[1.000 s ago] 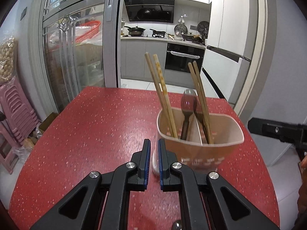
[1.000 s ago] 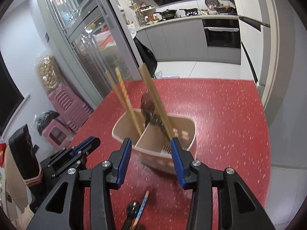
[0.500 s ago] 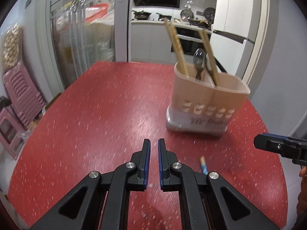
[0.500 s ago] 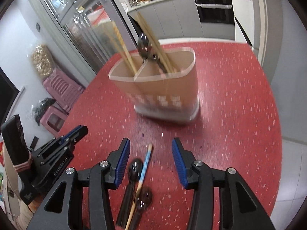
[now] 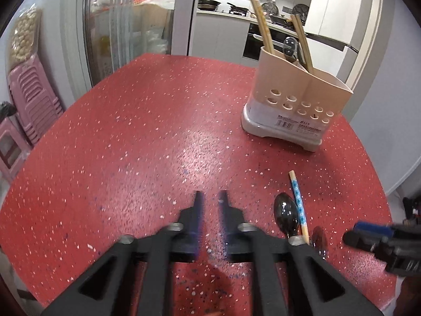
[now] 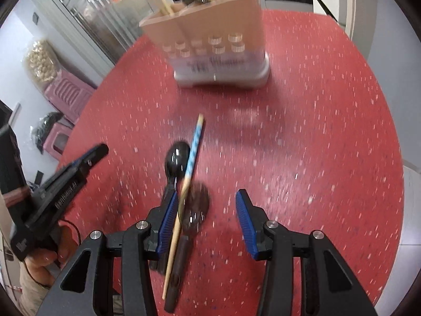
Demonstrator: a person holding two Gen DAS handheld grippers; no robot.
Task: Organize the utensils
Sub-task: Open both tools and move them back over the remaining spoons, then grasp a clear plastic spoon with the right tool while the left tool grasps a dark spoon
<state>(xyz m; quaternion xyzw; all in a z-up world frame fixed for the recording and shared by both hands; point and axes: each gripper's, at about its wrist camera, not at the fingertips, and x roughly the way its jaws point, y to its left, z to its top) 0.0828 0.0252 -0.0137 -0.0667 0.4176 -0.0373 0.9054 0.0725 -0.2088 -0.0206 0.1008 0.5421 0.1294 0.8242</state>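
We hold the right gripper (image 6: pixel 205 221) low over the red counter (image 6: pixel 315 137) with its jaws spread wide and empty, straddling the loose utensils so one can be pinched up. A blue-patterned chopstick (image 6: pixel 193 152) lies slantwise across two dark spoons: one spoon (image 6: pixel 176 159) has its bowl just left of the stick, the other spoon (image 6: pixel 196 205) lies between the jaws, close to the left blue pad. Motion blur makes it hard to say which of the three the jaws are lined up on. The left gripper (image 5: pixel 210 218) hovers off to the side over bare counter, jaws nearly closed with a narrow gap and nothing between them, seemingly kept clear of the pick. The beige utensil holder (image 5: pixel 292 102) stands upright farther back, well apart from the loose pieces, already carrying wooden chopsticks (image 5: pixel 263 26) and a dark spoon in its compartments, which is likely where the remaining three belong
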